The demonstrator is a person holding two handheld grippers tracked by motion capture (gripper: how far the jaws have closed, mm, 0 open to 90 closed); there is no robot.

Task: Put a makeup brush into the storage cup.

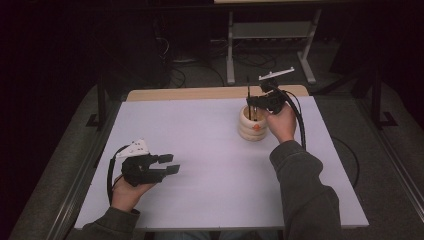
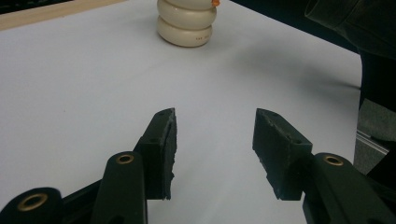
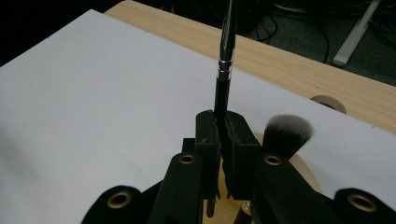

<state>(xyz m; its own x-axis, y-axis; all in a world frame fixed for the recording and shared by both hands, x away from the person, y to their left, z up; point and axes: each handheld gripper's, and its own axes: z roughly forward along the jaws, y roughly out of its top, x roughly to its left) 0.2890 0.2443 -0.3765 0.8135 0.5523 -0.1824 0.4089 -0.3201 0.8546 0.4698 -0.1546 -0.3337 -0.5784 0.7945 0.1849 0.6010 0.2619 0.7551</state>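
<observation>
A cream ribbed holder (image 1: pixel 252 126) stands on the white table top (image 1: pixel 200 145), right of centre toward the back. My right gripper (image 1: pixel 252 102) hovers just above its mouth, shut on a thin black brush handle (image 1: pixel 248 87) that stands upright. In the right gripper view the jaws (image 3: pixel 223 119) pinch that handle (image 3: pixel 223 60) below its silver band, and a fluffy dark brush head with a white tip (image 3: pixel 286 133) pokes up beside them. My left gripper (image 1: pixel 172 164) is held open and empty near the front left. From it (image 2: pixel 215 116) the holder (image 2: pixel 187 23) sits far ahead.
A wooden strip (image 1: pixel 215 93) borders the back of the white top. Behind it on the dark floor are a grey metal frame (image 1: pixel 270 30) and loose cables. A person's dark sleeve (image 1: pixel 305 190) crosses the front right. A round hole (image 3: pixel 329 101) is in the wood.
</observation>
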